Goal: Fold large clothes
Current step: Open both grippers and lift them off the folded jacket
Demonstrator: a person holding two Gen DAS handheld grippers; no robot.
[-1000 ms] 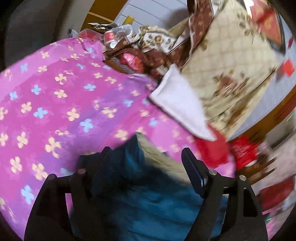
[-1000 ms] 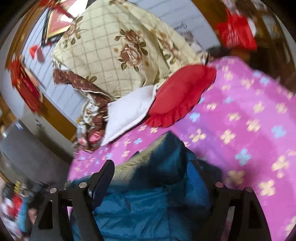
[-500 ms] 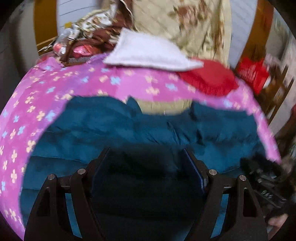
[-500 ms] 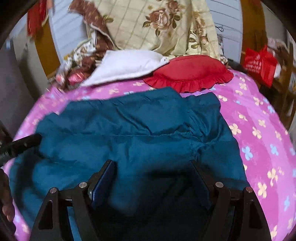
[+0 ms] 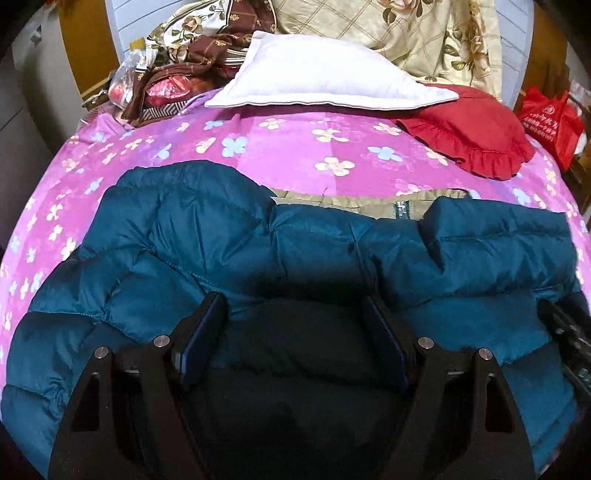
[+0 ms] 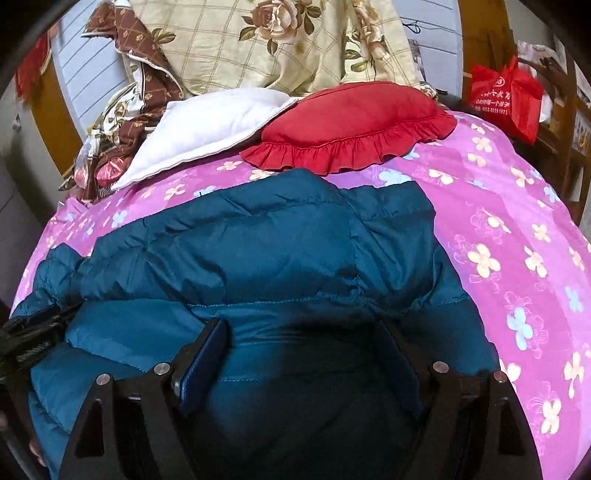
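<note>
A teal quilted puffer jacket [image 5: 295,243] lies spread across the pink flowered bedspread [image 5: 295,147], with its tan lining [image 5: 369,205] showing at the far edge. It also fills the right wrist view [image 6: 258,258]. My left gripper [image 5: 295,328] is open, its fingers wide apart just above the jacket's near part. My right gripper [image 6: 306,354] is open too, over the jacket's near right part. Each gripper shows at the edge of the other's view. Neither holds cloth.
A white pillow [image 5: 325,74] and a red frilled cushion [image 5: 469,129] lie at the bed's far end, before a floral quilt [image 5: 406,33] and a pile of brown cloth [image 5: 177,62]. A red bag [image 6: 506,96] hangs at the far right beside the bed.
Both grippers swung from a tilted, close hold of the jacket to level views over the bed. The jacket went from bunched between the fingers to lying spread flat.
</note>
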